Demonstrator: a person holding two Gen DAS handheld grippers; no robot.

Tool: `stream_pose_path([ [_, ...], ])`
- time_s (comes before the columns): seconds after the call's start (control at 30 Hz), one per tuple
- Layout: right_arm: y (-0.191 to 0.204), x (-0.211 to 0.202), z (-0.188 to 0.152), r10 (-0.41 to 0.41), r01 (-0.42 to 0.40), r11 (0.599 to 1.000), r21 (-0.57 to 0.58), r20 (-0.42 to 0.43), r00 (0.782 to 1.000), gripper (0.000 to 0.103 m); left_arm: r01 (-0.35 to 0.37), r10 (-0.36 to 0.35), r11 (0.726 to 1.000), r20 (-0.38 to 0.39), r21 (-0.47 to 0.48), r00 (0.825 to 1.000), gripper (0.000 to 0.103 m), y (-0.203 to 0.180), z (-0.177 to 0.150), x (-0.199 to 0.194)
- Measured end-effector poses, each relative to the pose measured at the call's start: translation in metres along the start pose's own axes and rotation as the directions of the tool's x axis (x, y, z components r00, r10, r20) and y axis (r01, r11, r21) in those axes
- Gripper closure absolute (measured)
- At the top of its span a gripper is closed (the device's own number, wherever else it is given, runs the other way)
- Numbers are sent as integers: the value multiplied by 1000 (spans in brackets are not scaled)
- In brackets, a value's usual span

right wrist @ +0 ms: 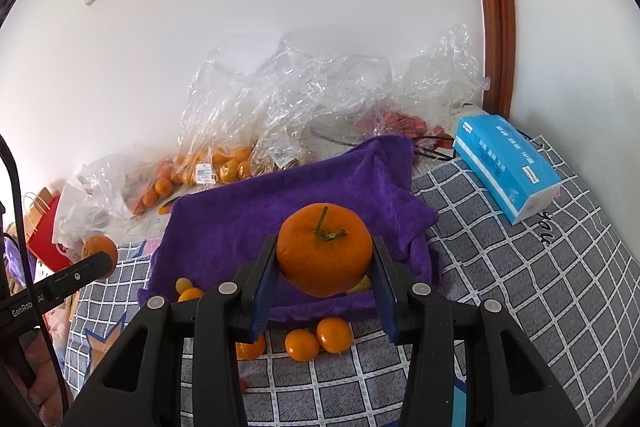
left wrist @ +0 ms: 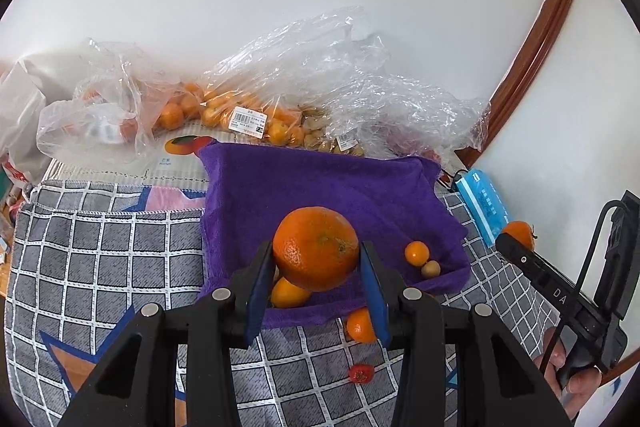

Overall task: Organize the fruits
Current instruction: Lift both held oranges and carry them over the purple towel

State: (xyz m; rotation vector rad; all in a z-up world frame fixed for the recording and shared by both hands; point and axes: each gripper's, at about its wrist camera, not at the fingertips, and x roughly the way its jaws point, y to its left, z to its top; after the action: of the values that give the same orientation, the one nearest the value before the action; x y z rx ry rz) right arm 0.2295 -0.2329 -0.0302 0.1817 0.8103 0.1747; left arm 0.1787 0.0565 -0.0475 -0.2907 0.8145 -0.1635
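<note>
Purple towel point(left wrist: 320, 183) lies spread over the grey checked cloth point(left wrist: 100, 267) in the left wrist view, and above its near half the left gripper point(left wrist: 316, 291) has its blue-padded fingers point(left wrist: 256, 291) pressed against both sides of a large orange point(left wrist: 316, 247). A small orange point(left wrist: 417, 253) and a pale round fruit point(left wrist: 431, 269) sit touching each other on the towel to the right, while another small orange point(left wrist: 360, 325) and a red fruit point(left wrist: 361, 373) lie on the checked cloth nearer the camera. Clear plastic bags of oranges point(left wrist: 248, 111) slump against the wall behind.

From the right wrist view, the right gripper point(right wrist: 324, 295) likewise clamps a stemmed orange point(right wrist: 324, 251) between its pads, over the towel's near edge. Two little oranges point(right wrist: 318, 339) rest side by side on the cloth just below it. A blue tissue pack point(right wrist: 506, 163) lies on the cloth to the right, well apart from the towel.
</note>
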Motion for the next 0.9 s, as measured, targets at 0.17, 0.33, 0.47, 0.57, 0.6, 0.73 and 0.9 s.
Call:
stream_pose_path([
  [0.17,1,10,2,-8,8,1000,-12,-7,1000,60,-6,6,1000,-11,-7,1000,63,5,4,11],
  [0.33,1,23,4,-13,12,1000,-19,-14,1000,60,-17,17,1000,-22,-13,1000,63,10,9,23],
  [0.47,1,35,5,-16,16,1000,-26,-17,1000,60,-29,29,999,-33,-14,999,63,13,12,32],
  [0.57,1,45,6,-19,18,999,-35,-16,1000,60,-42,41,999,-38,-4,998,63,14,13,39],
  [0.6,1,48,7,-20,19,999,-36,-17,1000,60,-46,46,999,-43,-1,998,63,14,14,43],
  [0.73,2,62,6,-11,10,1000,-30,-29,1000,60,-42,41,999,-64,-9,997,63,17,16,57],
  [0.9,2,79,5,-6,5,999,-37,-43,999,60,-56,55,998,-82,-3,995,63,18,19,71],
])
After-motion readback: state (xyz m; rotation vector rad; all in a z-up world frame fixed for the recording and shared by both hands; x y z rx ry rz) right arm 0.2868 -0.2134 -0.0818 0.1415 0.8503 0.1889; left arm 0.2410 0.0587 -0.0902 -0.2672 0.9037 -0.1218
